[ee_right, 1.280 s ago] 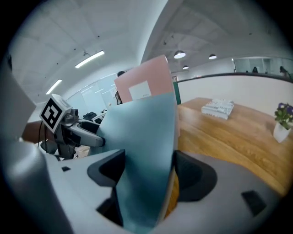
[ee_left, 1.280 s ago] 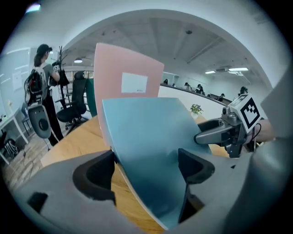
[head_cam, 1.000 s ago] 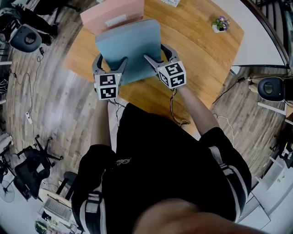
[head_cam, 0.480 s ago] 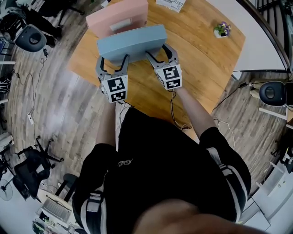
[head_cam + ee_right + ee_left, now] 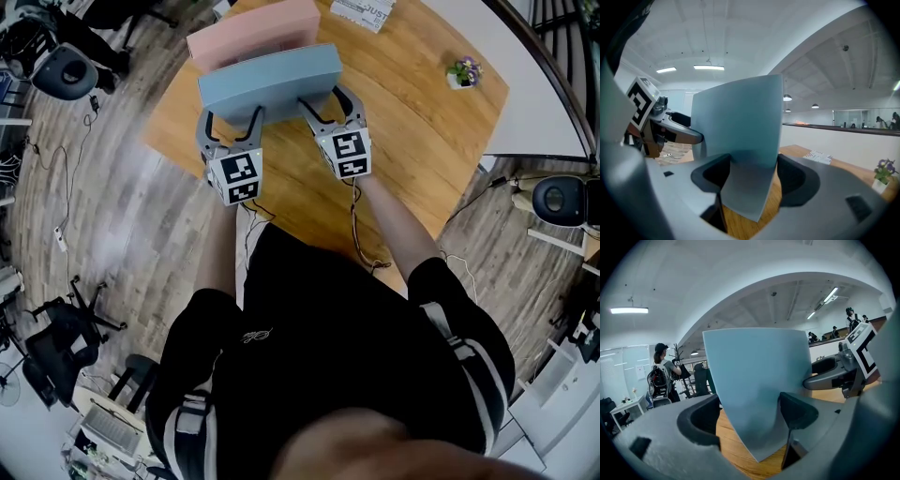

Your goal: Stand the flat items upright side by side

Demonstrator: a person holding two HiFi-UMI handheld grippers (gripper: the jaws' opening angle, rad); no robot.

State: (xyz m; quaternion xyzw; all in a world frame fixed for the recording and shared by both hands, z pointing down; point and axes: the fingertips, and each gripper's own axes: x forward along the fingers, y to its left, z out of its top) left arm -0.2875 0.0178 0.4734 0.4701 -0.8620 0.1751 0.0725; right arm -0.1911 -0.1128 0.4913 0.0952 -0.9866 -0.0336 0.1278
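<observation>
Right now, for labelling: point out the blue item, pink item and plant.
blue item (image 5: 267, 82): head view, broad face.
pink item (image 5: 253, 37): head view, visible face.
plant (image 5: 465, 67): head view, purple flowers.

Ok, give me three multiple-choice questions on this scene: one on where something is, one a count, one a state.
1. Where is the pink folder?
A) behind the blue folder, farther from the person
B) under it
C) nearer the person than it
2. How many tools grip the blue folder?
A) none
B) one
C) two
3. The blue folder is:
A) lying flat
B) raised on edge
C) folded open
Answers: 1 A, pink rises just beyond the blue one; 2 C, the left tool and right tool both clamp its lower edge; 3 B, it rises upright from the table.
</observation>
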